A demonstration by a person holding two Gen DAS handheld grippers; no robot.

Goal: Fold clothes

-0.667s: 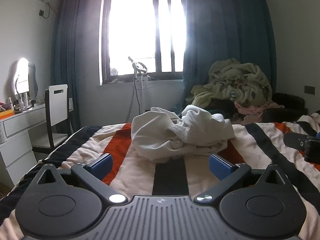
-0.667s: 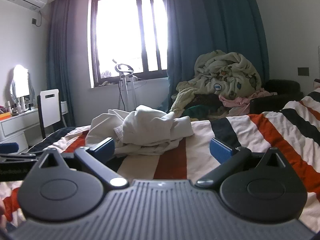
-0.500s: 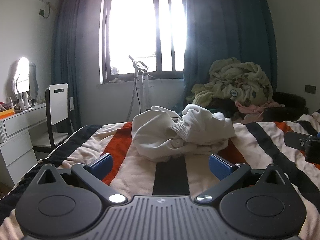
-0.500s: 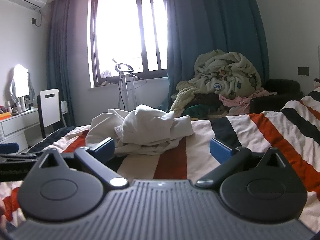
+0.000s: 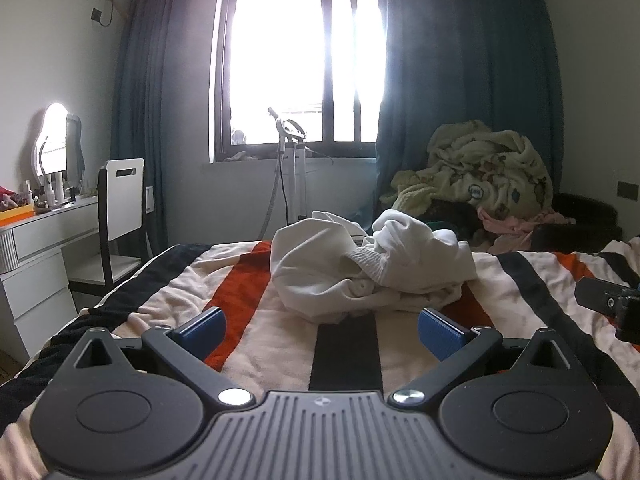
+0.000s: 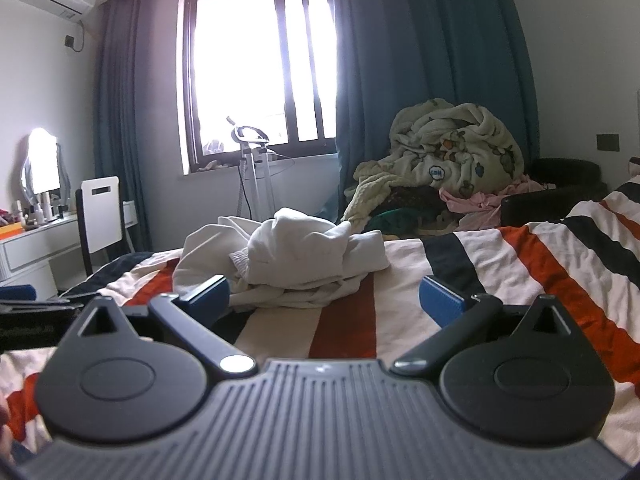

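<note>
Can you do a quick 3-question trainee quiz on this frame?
1. True or false: the left gripper is shut on the white garment.
2. The garment lies: A) on the chair B) crumpled on the striped bed C) on the windowsill.
3. What is heaped beyond the bed, under the right curtain?

Key:
1. False; both it and the right gripper are open, holding nothing.
2. B.
3. A pile of blankets and clothes.

A bed spread with a cream, orange and black striped blanket [image 5: 248,308] fills the foreground. Right on it, near the far edge, a crumpled white sweatshirt [image 5: 372,272] lies heaped across the orange and black stripes, unfolded.
</note>
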